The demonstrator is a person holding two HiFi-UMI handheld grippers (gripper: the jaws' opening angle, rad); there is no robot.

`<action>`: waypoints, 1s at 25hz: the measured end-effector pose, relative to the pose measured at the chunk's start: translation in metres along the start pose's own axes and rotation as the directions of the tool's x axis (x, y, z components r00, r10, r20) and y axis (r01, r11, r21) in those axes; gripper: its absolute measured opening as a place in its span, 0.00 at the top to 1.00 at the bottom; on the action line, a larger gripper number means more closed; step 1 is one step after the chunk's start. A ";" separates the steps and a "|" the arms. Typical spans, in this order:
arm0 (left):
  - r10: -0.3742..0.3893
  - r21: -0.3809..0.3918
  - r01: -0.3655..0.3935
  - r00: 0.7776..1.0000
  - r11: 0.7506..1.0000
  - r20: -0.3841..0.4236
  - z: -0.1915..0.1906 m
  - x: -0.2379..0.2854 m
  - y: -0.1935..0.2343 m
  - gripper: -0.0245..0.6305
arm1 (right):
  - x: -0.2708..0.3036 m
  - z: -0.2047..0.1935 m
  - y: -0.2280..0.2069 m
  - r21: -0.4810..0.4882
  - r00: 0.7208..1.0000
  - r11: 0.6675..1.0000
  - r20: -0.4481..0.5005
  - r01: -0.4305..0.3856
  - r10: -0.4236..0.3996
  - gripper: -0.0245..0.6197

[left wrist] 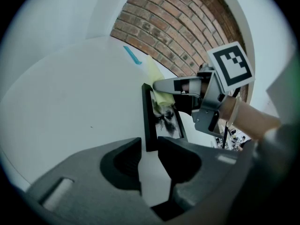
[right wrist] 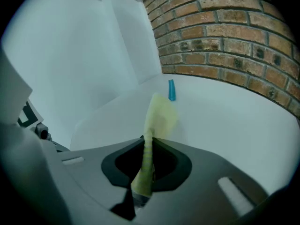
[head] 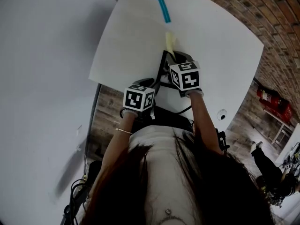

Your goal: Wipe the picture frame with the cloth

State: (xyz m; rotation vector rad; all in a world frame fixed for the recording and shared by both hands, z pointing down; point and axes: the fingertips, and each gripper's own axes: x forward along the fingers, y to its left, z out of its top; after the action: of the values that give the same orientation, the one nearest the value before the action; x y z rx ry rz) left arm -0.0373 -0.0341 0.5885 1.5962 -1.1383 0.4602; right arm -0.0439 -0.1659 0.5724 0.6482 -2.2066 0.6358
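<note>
jaws of the right gripper [right wrist: 149, 142] pinch the soft, limp cloth [right wrist: 159, 118]; left gripper [left wrist: 149, 146] jaws clamp the edge of the stiff picture frame [left wrist: 149, 116], likely light and fragile.

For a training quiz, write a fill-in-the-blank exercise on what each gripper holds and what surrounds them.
1. The right gripper is shut on a yellow ____.
2. The left gripper grips the edge of a black picture ____.
3. The slim object lying on the white table is ____ in colour.
4. The wall behind the table is made of ____.

Missing words: cloth; frame; blue; brick.
</note>
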 end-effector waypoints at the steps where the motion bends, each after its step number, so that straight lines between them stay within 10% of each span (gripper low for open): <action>1: 0.000 0.000 0.000 1.000 1.000 0.001 0.000 -0.001 0.000 0.79 | 0.000 0.000 0.000 0.002 1.000 1.000 0.000 0.002 -0.002 0.91; 25: 0.000 0.009 -0.001 1.000 1.000 0.012 -0.003 -0.003 0.003 0.79 | -0.018 -0.015 -0.018 0.039 0.998 0.998 0.002 0.057 -0.057 0.91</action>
State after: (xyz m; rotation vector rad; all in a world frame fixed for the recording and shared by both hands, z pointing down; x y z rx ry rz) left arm -0.0403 -0.0297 0.5884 1.6085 -1.1475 0.4569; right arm -0.0141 -0.1656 0.5726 0.7301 -2.1751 0.6495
